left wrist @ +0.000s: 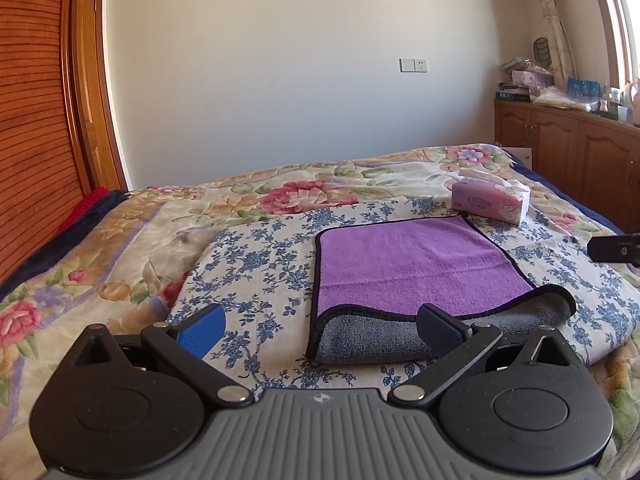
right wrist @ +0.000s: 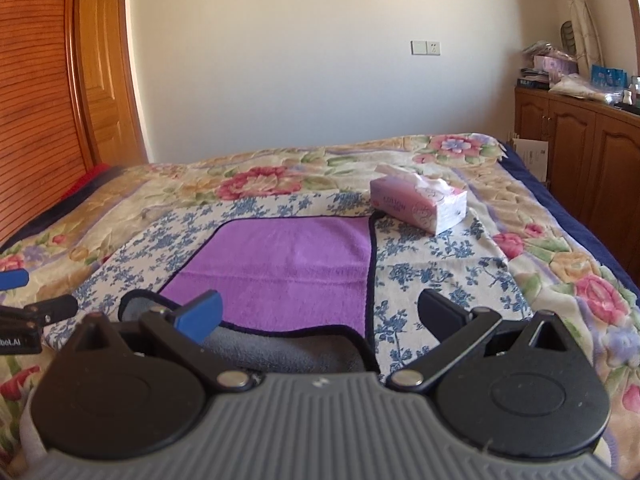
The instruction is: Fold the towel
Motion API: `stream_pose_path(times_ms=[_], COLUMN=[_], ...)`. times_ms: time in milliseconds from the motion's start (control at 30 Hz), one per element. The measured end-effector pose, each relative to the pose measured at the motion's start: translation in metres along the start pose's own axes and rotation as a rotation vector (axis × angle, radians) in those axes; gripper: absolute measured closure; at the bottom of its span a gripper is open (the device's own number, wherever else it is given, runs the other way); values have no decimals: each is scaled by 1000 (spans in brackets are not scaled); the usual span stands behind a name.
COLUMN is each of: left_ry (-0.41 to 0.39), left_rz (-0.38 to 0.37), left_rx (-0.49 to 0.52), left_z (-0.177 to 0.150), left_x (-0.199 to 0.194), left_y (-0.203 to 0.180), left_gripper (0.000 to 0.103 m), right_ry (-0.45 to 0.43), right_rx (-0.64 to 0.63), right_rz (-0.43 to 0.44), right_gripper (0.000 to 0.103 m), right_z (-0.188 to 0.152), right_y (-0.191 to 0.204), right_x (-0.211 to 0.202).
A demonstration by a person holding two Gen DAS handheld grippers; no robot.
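A purple towel (left wrist: 416, 264) with a dark hem lies flat on a blue-flowered cloth (left wrist: 264, 264) on the bed. Its near edge is rolled over, showing the grey underside (left wrist: 372, 336). My left gripper (left wrist: 320, 330) is open and empty, just before the towel's near left corner. In the right wrist view the towel (right wrist: 288, 272) lies ahead, grey fold (right wrist: 280, 350) nearest. My right gripper (right wrist: 320, 316) is open and empty over the towel's near right corner. The left gripper's tip (right wrist: 24, 312) shows at the far left.
A pink tissue pack (left wrist: 490, 200) sits just beyond the towel's far right corner, also in the right wrist view (right wrist: 420, 204). A floral quilt (left wrist: 120, 240) covers the bed. Wooden cabinets (left wrist: 568, 148) with clutter stand right, a wooden headboard (left wrist: 32, 140) left.
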State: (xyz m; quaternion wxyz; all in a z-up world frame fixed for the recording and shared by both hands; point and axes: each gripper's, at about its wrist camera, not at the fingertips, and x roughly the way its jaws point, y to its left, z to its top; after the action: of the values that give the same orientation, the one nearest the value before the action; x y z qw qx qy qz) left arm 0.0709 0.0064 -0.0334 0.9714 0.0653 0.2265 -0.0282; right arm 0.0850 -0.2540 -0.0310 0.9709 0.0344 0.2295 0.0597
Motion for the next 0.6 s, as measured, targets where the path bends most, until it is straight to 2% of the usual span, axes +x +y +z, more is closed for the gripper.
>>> stream_pose_path(times_ms=[400,600], left_ry=[21,40], left_rz=[-31,-68], left_rx=[-4,-39], left_z=[3,5], left_x=[26,42], left_y=[0,7], left_gripper=[0,0], right_ry=[57,86], right_rx=[-43,-71], right_rz=[13,17], right_gripper=[0,0], right_z=[1,0], right_y=[4,6], right_x=[22,36])
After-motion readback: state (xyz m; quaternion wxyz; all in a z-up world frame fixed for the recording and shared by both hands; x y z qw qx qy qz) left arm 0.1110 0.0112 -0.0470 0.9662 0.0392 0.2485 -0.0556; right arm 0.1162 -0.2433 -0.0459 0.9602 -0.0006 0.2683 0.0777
